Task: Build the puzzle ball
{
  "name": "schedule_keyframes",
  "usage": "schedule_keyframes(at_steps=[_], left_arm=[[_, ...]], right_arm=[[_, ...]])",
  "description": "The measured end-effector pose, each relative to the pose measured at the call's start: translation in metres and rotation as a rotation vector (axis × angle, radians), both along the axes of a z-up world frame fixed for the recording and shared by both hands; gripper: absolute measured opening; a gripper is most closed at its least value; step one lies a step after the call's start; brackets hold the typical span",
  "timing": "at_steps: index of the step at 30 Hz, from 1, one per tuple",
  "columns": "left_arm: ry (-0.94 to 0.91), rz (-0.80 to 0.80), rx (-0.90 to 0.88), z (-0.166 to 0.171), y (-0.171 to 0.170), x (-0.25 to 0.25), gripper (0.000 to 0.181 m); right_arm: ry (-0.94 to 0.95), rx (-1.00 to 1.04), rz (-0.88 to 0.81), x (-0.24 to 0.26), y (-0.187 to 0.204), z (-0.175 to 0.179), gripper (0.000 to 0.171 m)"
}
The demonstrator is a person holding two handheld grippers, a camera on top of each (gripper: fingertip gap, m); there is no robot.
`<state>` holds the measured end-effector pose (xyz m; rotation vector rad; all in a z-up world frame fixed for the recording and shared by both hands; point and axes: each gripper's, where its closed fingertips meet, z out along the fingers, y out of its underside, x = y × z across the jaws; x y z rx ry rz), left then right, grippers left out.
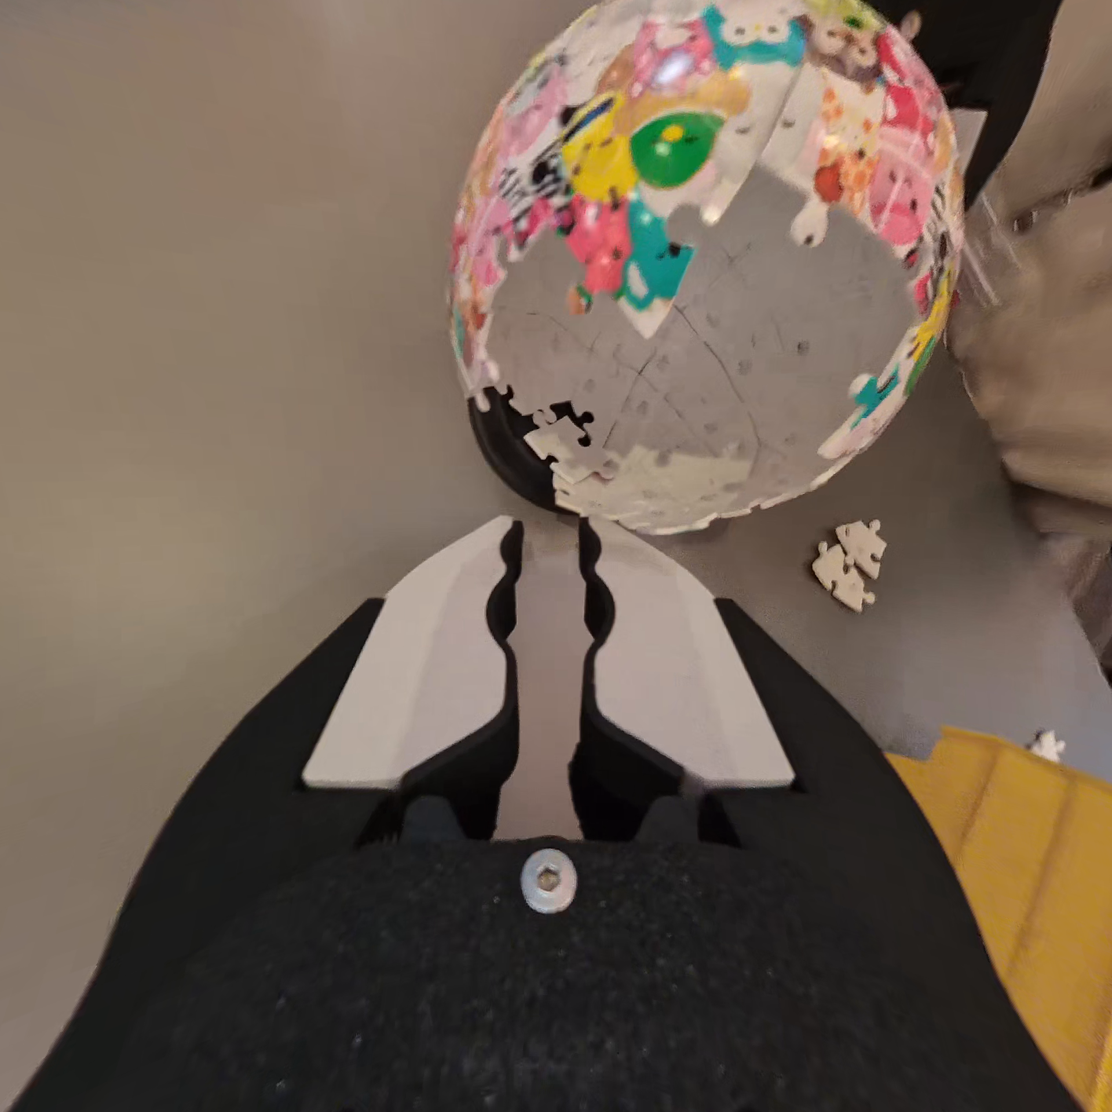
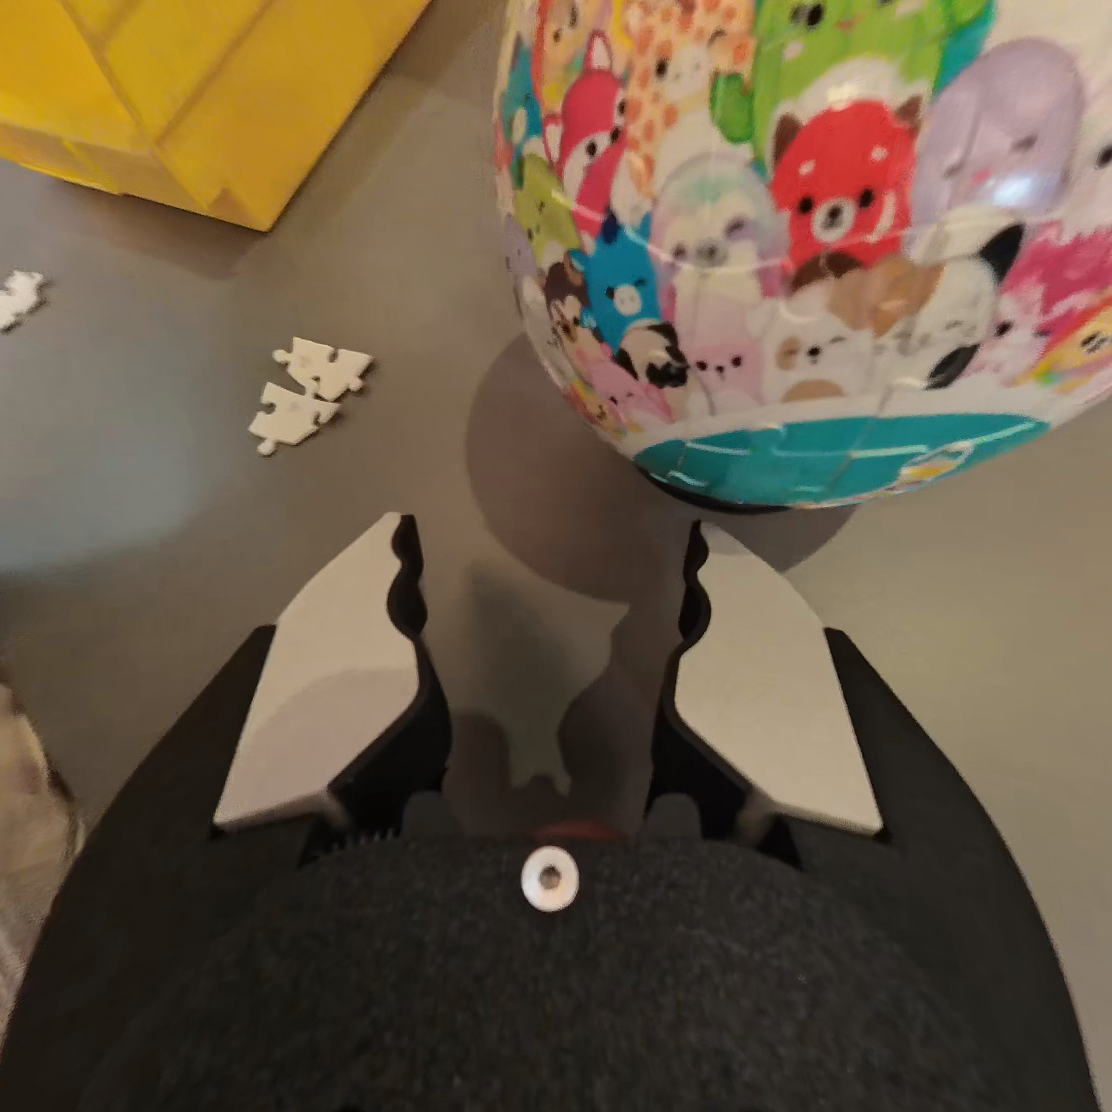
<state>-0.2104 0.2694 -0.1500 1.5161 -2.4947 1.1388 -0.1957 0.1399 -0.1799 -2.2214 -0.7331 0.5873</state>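
Observation:
The puzzle ball [image 1: 704, 265] is covered in colourful cartoon animals and has a large open gap that shows its grey inside. It rests on a black stand [image 1: 511, 463] on the grey table. My left gripper [image 1: 549, 532] is just in front of the ball's base, empty, its jaws only a narrow gap apart. In the right wrist view the ball [image 2: 812, 240] shows its finished side. My right gripper [image 2: 550, 525] is wide open and empty, just short of the ball's underside. Two joined white loose pieces [image 1: 848, 562] lie face down beside the ball; they also show in the right wrist view [image 2: 313, 391].
A yellow box [image 1: 1023, 872] stands at the lower right with a small white piece [image 1: 1047, 746] on it; it shows at the upper left in the right wrist view [image 2: 180, 90]. Another white piece [image 2: 21, 298] lies at the left edge. Beige cloth [image 1: 1053, 301] is right of the ball. My hands' fingertips stand some 15 cm from each other.

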Motion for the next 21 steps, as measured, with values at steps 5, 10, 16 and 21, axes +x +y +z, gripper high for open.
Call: schedule_keyframes(at_steps=[5, 10, 16, 21], left_arm=[[-0.038, -0.118, 0.113, -0.014, 0.006, 0.008, 0.005], [-0.026, -0.141, 0.093, -0.028, 0.007, 0.017, 0.0], [-0.035, -0.129, 0.051, -0.042, -0.007, 0.021, 0.0], [-0.044, -0.094, 0.036, -0.043, -0.01, 0.023, 0.0]], right_arm=[[-0.031, -0.035, -0.026, -0.004, 0.002, -0.007, 0.087], [-0.015, -0.055, -0.053, -0.003, 0.008, -0.007, 0.089], [0.004, -0.05, -0.076, 0.001, 0.017, -0.005, 0.088], [-0.004, -0.043, -0.083, 0.005, 0.025, -0.006, 0.082]])
